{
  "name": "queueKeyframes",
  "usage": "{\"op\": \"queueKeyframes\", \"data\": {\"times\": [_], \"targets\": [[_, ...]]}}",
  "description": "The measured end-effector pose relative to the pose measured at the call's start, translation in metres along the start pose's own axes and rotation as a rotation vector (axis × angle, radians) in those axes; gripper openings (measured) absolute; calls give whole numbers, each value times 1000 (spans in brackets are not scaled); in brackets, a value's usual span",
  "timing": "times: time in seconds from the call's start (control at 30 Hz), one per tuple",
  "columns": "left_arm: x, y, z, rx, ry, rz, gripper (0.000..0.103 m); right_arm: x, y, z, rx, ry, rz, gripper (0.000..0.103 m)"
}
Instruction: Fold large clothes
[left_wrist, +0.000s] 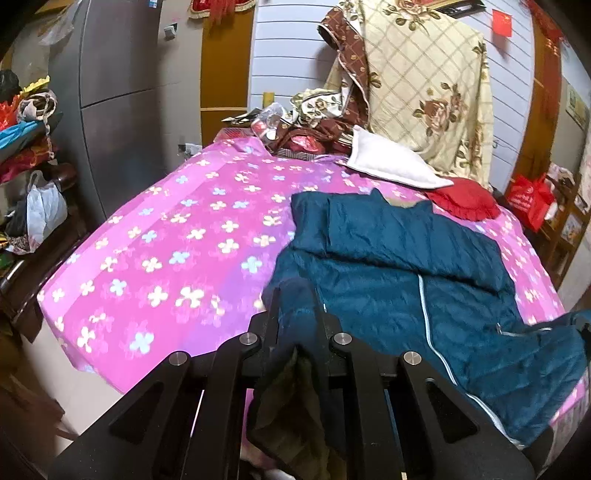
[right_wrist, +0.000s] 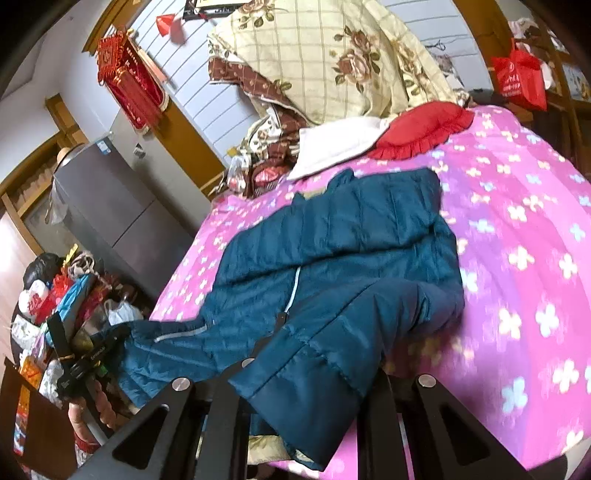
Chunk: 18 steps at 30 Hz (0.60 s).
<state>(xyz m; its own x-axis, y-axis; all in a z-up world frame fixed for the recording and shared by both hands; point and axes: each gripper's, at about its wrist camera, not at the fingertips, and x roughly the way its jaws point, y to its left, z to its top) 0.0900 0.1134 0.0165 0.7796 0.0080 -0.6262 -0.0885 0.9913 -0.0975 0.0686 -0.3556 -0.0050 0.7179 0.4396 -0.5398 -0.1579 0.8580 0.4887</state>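
A dark teal padded jacket (left_wrist: 399, 266) with a pale zipper lies on the pink flowered bed sheet (left_wrist: 166, 236), its far sleeve folded across the chest. My left gripper (left_wrist: 295, 295) is shut on the jacket's near left hem corner, with cloth bunched between the fingers. In the right wrist view the jacket (right_wrist: 332, 243) lies ahead, and my right gripper (right_wrist: 314, 369) is shut on its near right hem, which drapes over the fingers and hides their tips. The left gripper (right_wrist: 96, 354) also shows there at the bed's left edge, holding the hem.
A white pillow (left_wrist: 388, 162), a red cushion (left_wrist: 461, 201) and a floral quilt (left_wrist: 424, 81) pile at the bed's head. A grey fridge (left_wrist: 118, 103) and cluttered shelves (left_wrist: 26, 155) stand left of the bed. A red bag (left_wrist: 532, 199) hangs at right.
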Motion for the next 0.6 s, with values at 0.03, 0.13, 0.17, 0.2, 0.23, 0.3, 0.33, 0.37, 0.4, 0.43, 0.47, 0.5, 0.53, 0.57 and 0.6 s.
{"op": "queueKeyframes", "data": {"times": [0.03,0.13,0.17,0.2,0.23,0.3,0.33,0.37,0.4,0.43,0.47,0.5,0.53,0.57,0.6], "targets": [[5,-1,5,-1,-3,6,9,2,1,6,-5,-8,-5,14],[17,-5,23,-1,-22,20,9,12,2,27,-23,-33,-23,14],[20,-6,28,-1,-27,22,9,16,1,34,-26,-40,-29,13],[24,-7,35,1,-34,22,9,20,1,40,-28,-45,-34,13],[29,-9,44,2,-37,21,9,25,0,48,-30,-51,-40,13],[38,-12,58,5,-40,26,9,36,-2,64,-31,-61,-54,13],[44,-14,66,10,-40,29,9,41,-3,71,-31,-65,-62,13],[50,-15,74,14,-37,30,9,46,-3,78,-31,-66,-68,13],[54,-17,79,18,-33,31,9,52,-4,86,-33,-66,-77,13],[59,-18,86,21,-25,31,9,59,-3,95,-37,-64,-86,13],[67,-20,96,25,-14,30,9,65,-3,101,-42,-61,-94,13],[73,-22,103,27,-6,30,9,72,-2,109,-49,-57,-105,13],[81,-25,110,32,3,32,9,79,-1,116,-59,-52,-118,13],[90,-28,118,36,14,37,9,87,0,124,-69,-46,-131,13],[101,-31,128,36,31,41,9,94,0,130,-75,-42,-141,13]]}}
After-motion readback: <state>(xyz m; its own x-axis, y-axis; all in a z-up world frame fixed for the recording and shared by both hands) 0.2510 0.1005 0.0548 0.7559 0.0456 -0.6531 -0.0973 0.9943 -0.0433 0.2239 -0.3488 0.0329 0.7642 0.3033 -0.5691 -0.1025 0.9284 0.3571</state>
